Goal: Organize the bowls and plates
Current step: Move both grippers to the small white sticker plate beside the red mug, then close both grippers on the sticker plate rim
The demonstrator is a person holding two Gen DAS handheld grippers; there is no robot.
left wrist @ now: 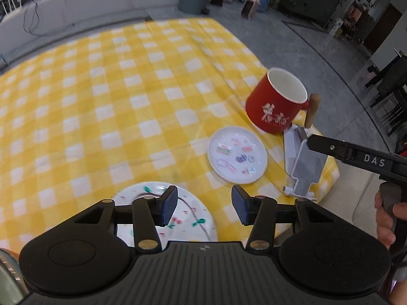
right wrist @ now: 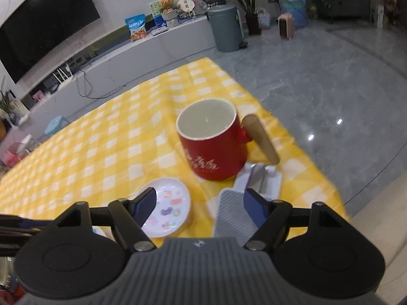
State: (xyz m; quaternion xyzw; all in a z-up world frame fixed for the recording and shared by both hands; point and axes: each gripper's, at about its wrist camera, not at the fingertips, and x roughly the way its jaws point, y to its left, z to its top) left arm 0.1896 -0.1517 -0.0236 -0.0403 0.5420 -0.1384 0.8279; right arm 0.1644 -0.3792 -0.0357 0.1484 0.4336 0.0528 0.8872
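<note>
A small white plate with colourful stickers (left wrist: 237, 155) lies flat on the yellow checked cloth (left wrist: 101, 89). A larger white plate with a painted flower pattern (left wrist: 188, 218) lies nearer, partly hidden under my left gripper (left wrist: 204, 207), which hangs open above its right edge with nothing between the pads. In the right wrist view my right gripper (right wrist: 199, 206) is open and empty. The small plate (right wrist: 169, 209) is below its left finger and a white and grey ribbed holder (right wrist: 230, 216) below its right finger.
A red mug with a wooden handle (left wrist: 277, 101) stands just behind the small plate and the ribbed holder (left wrist: 302, 162), near the table's right edge. A hand (left wrist: 386, 218) holds the other gripper's black body (left wrist: 368, 160) at the right. Grey floor lies beyond the edge.
</note>
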